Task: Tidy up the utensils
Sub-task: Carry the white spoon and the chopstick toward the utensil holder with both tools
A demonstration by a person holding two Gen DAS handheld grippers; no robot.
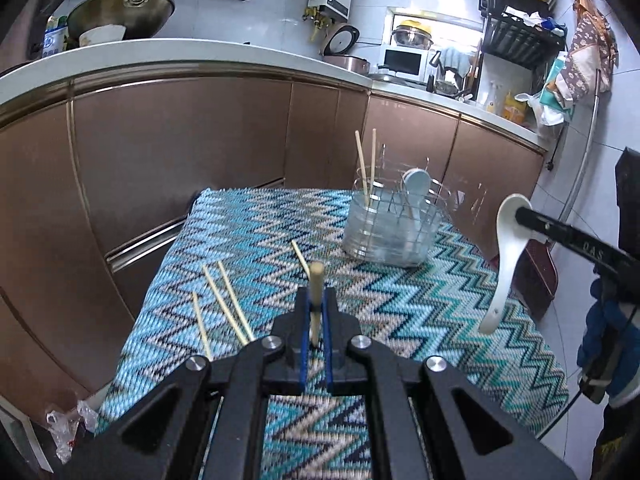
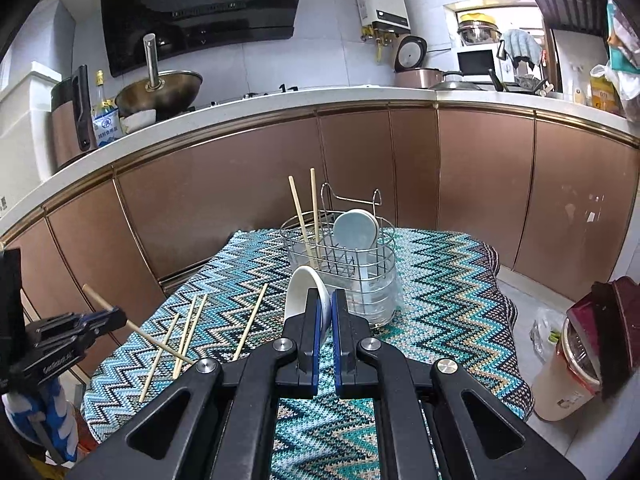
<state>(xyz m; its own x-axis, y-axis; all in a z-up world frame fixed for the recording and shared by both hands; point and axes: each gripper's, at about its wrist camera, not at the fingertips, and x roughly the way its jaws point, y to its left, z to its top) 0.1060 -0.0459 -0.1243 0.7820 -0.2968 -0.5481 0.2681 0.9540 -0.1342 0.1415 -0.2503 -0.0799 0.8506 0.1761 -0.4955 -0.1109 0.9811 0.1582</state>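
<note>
- The left gripper (image 1: pixel 317 312) has its jaws pressed on one wooden chopstick (image 1: pixel 317 280), which points up and away from the camera above the zigzag cloth (image 1: pixel 400 300).
- The right gripper (image 2: pixel 326 312) pinches a white ceramic spoon (image 2: pixel 306 292) near the bowl; in the left wrist view this spoon hangs handle down at 3 o'clock.
- The wire utensil holder (image 2: pixel 344 264) stands on the cloth at 12 o'clock from the right gripper, near the far edge.
- Inside the holder, two chopsticks (image 2: pixel 308 216) stand in the left part and a pale blue spoon (image 2: pixel 356 228) stands in the right part.
- Four loose chopsticks (image 2: pixel 188 328) lie flat on the cloth, at 9 o'clock from the right gripper.
</note>
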